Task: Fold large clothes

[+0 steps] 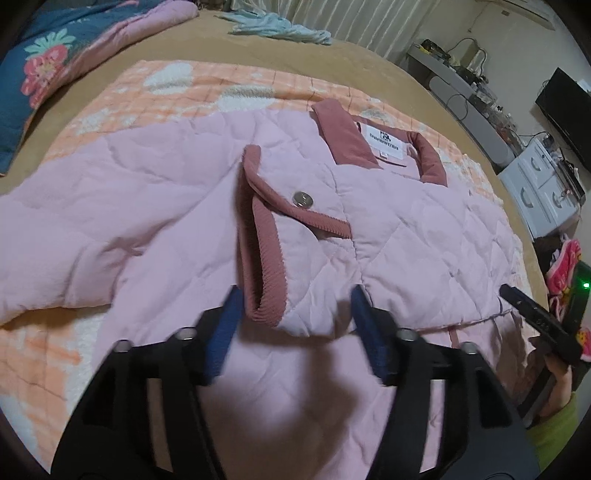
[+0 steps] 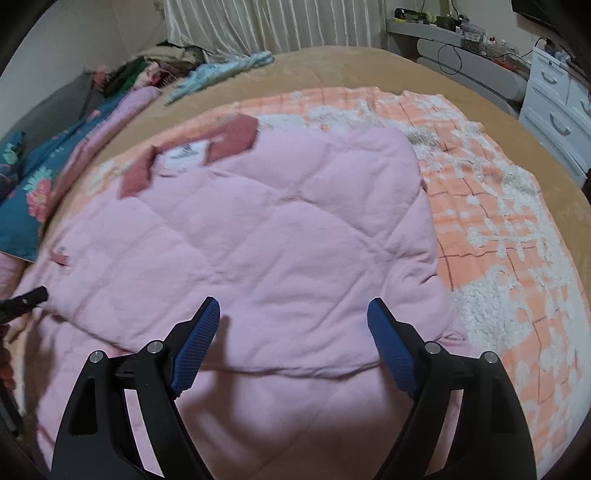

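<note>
A pink quilted jacket (image 1: pixel 166 206) lies spread on the bed, its dark-rose collar (image 1: pixel 349 136) and white label at the far end. A sleeve is folded across the body, and its ribbed rose cuff (image 1: pixel 264 266) with a metal snap (image 1: pixel 303 200) lies on top. My left gripper (image 1: pixel 295 308) stands open just above the jacket, the cuff's near end lying between its blue pads (image 1: pixel 227 317) without being pressed. In the right wrist view my right gripper (image 2: pixel 293 314) is open over the jacket's folded side (image 2: pixel 280 229), holding nothing.
An orange-and-white checked blanket (image 2: pixel 498 236) lies under the jacket on a tan bedspread (image 2: pixel 332 70). A floral quilt (image 1: pixel 44 74) and a light blue garment (image 1: pixel 273 27) lie at the far side. White drawers (image 2: pixel 557 122) and a cluttered shelf stand to the right.
</note>
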Tool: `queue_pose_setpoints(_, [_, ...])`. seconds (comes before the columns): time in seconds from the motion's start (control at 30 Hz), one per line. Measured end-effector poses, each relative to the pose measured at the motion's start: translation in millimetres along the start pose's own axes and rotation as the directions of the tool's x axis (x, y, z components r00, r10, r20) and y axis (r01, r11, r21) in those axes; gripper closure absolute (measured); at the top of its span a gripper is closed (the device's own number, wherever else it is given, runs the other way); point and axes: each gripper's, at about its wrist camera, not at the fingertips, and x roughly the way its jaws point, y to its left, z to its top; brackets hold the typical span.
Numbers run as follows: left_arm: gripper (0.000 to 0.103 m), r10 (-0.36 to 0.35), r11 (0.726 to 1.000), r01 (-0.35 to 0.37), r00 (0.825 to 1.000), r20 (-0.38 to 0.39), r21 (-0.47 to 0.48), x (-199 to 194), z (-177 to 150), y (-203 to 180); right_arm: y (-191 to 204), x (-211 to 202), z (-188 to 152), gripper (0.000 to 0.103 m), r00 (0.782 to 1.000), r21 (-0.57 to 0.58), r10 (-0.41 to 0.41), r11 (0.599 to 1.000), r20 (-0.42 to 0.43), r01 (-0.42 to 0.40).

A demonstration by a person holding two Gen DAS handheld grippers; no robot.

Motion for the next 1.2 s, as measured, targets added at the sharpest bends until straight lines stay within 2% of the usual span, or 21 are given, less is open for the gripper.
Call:
queue_pose_setpoints(0.07, [0.033,0.006,1.0,-0.006,1.0,0.016,-0.017,-10,-2,5,9,-11,0,0.016,1.0,-0.009,0.024,1.0,0.018,-0.023])
queue_pose_setpoints(0.1, [0.019,0.005,0.999,-0.005,1.0,0.02,-0.032,-13,-2,10,13,-16,0,0.013,0.999,-0.015,0.03,0.999,0.028,-0.03])
queue_pose_setpoints(0.13, [0.009,0.011,0.999,-0.01,1.0,0.021,-0.053,-18,-3,14,19,-21,0,0.011,0.998,-0.026,0.037,0.999,0.04,-0.036])
queue_pose_setpoints(0.37, [0.009,0.108,0.99,-0.103,0.993,0.049,-0.092,-47,-9,38,61,-43,1,0.006,0.994,-0.072,0.086,0.994,0.062,-0.081])
queue_pose_setpoints(0.83, [0.009,0.196,0.964,-0.174,0.976,0.096,-0.2,-94,-30,102,151,-71,0,0.004,0.985,-0.196,0.146,0.973,0.09,-0.126])
queue_pose_setpoints(1.2, [0.009,0.277,0.923,-0.229,0.953,0.121,-0.31,-116,-41,157,218,-74,-4,0.004,0.979,-0.29,0.189,0.944,0.074,-0.16])
